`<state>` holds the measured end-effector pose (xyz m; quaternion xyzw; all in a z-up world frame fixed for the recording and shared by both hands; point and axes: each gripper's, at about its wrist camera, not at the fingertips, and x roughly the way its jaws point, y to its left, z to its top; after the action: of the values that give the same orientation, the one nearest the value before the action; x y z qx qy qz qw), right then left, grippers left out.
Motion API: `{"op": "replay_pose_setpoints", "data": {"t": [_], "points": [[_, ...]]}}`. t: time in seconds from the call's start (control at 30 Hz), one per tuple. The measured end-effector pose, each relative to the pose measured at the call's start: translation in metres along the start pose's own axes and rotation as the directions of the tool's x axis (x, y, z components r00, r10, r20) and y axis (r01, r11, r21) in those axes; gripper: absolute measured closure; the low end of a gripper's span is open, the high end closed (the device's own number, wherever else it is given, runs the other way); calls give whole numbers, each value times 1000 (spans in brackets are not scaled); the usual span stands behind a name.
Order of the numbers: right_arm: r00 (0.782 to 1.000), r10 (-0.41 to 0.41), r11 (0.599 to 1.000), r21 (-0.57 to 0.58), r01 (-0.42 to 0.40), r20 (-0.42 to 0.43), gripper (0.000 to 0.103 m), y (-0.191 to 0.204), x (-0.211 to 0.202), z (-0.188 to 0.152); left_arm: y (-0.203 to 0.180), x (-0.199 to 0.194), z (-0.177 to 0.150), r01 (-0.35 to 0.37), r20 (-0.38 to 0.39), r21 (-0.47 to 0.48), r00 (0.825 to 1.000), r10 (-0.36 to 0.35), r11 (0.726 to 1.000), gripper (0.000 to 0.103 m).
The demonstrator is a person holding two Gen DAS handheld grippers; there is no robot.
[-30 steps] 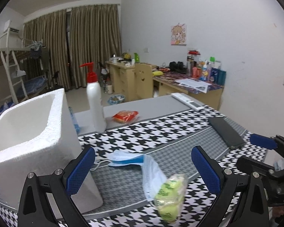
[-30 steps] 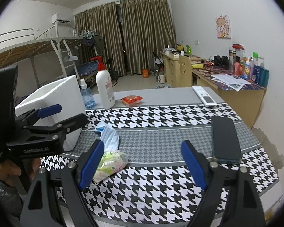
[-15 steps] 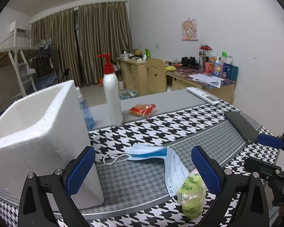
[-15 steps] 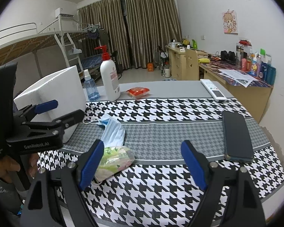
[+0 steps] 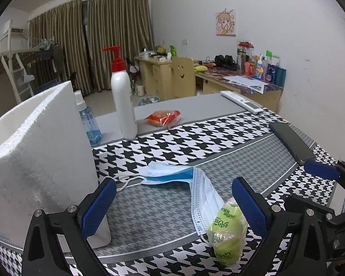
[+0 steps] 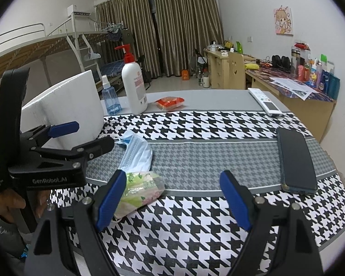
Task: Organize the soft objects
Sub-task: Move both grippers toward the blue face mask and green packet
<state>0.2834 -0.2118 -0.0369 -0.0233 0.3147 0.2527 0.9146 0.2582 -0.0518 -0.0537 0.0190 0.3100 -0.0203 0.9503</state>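
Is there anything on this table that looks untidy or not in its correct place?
Yes. The blue face mask lies crumpled, one end draped over the green tissue pack, near the white foam box. Both soft items are loose on the houndstooth cloth, not in the box.

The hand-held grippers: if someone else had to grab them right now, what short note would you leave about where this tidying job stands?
Left hand-held gripper: open, holding nothing, aimed at the face mask.
Right hand-held gripper: open, holding nothing, beside the tissue pack.
Blue face mask lies on the houndstooth tablecloth, one end draped over the green tissue pack.
White foam box stands next to them, to the left; I cannot see inside it.
Done: nothing visibly put away.
Left: probably pick up the mask and the tissue pack and stow them, likely in the foam box.
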Motion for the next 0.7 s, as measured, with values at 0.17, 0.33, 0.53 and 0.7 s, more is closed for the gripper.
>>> {"op": "replay_pose_setpoints", "data": {"t": [0.17,0.33,0.53,0.7], "points": [[1000,6,1000,-7,-6,-7,16,1,2,1,3,3,1,3,-6,-13,1000,-3,1000,2],[1000,10,1000,-8,-10,-16,16,2,5,0,1,5,1,5,-11,-8,1000,-5,1000,2],[1000,14,1000,-3,-14,-25,16,1,7,-2,-9,9,4,30,-19,7,999,-30,1000,2],[999,16,1000,2,-16,-29,16,-2,9,-3,-15,17,7,41,-40,13,998,-40,999,6]]}}
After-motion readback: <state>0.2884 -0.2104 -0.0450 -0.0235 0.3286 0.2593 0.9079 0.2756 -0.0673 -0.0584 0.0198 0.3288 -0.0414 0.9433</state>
